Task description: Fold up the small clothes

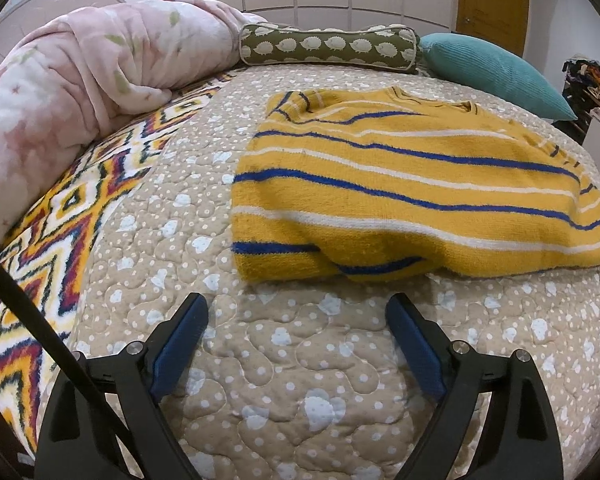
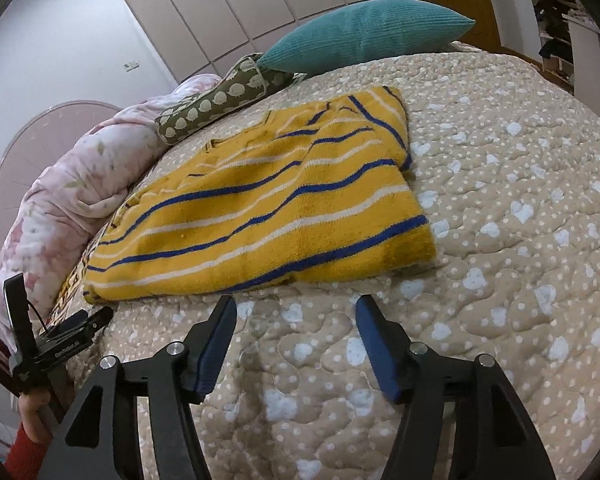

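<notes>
A bed (image 1: 300,380) covered by a beige quilted spread with pale dots fills both views. Along its far side lie a rolled pink floral blanket (image 1: 80,80), a teal ribbed cushion (image 1: 496,68) and an olive bolster printed with hedgehogs (image 1: 328,46); a zigzag-patterned throw (image 1: 60,216) runs under the blanket's edge. The yellow sweater with blue and white stripes (image 1: 400,192) lies folded flat on the spread, its long axis across the left wrist view, stripes running along that axis, neckline on the far edge toward the cushions and hem on the near edge. The left hand-held gripper (image 1: 296,312) hovers over bare quilt just short of the hem, its jaws wide and empty. The right hand-held gripper (image 2: 296,316) is likewise just before the sweater's near edge, its jaws apart with nothing between them
</notes>
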Available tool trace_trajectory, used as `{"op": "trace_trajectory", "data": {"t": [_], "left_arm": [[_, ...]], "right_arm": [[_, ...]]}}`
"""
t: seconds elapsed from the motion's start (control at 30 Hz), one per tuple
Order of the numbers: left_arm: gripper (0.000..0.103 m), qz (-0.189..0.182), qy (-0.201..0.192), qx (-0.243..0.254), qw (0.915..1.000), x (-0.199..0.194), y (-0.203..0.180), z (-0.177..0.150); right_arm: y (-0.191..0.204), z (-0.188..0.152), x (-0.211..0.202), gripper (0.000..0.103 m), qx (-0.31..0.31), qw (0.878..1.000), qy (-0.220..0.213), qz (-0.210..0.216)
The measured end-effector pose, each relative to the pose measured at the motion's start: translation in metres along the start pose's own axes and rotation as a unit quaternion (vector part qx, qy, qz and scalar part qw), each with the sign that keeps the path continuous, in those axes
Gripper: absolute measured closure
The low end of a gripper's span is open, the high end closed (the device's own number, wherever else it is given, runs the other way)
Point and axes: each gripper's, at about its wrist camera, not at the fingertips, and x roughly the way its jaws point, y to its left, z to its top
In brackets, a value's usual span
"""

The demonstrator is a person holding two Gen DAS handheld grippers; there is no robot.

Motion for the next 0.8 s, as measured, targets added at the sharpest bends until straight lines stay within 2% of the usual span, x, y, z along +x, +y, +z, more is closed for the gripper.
{"op": "trace_trajectory", "data": {"t": [0.2, 0.33, 0.47, 0.53, 0.67, 0.8], "left_arm": [[0.006, 0.015, 0.008, -0.004, 0.9998, 0.002, -0.001, 0.001], [0.005, 0.017, 0.011, -0.006, 0.9998, 0.003, -0.001, 0.001], [0.005, 0.018, 0.013, -0.006, 0.9997, 0.004, -0.001, 0.001], [0.005, 0.019, 0.013, -0.006, 0.9997, 0.004, -0.001, 0.002], [0.004, 0.020, 0.016, -0.005, 0.9997, 0.005, -0.001, 0.002], [0.003, 0.025, 0.020, -0.003, 0.9995, 0.006, -0.001, 0.003]], "right_arm": [[0.016, -0.001, 0.007, 0.018, -0.041, 0.999, 0.005, -0.022], [0.024, -0.001, 0.012, 0.008, -0.042, 0.999, 0.011, -0.034], [0.026, -0.001, 0.013, 0.005, -0.042, 0.998, 0.016, -0.033], [0.022, -0.001, 0.011, 0.003, -0.032, 0.999, 0.011, -0.020], [0.003, -0.003, 0.004, 0.002, 0.020, 0.999, -0.014, 0.043], [-0.005, -0.005, -0.001, 0.002, 0.031, 0.996, -0.028, 0.078]]}}
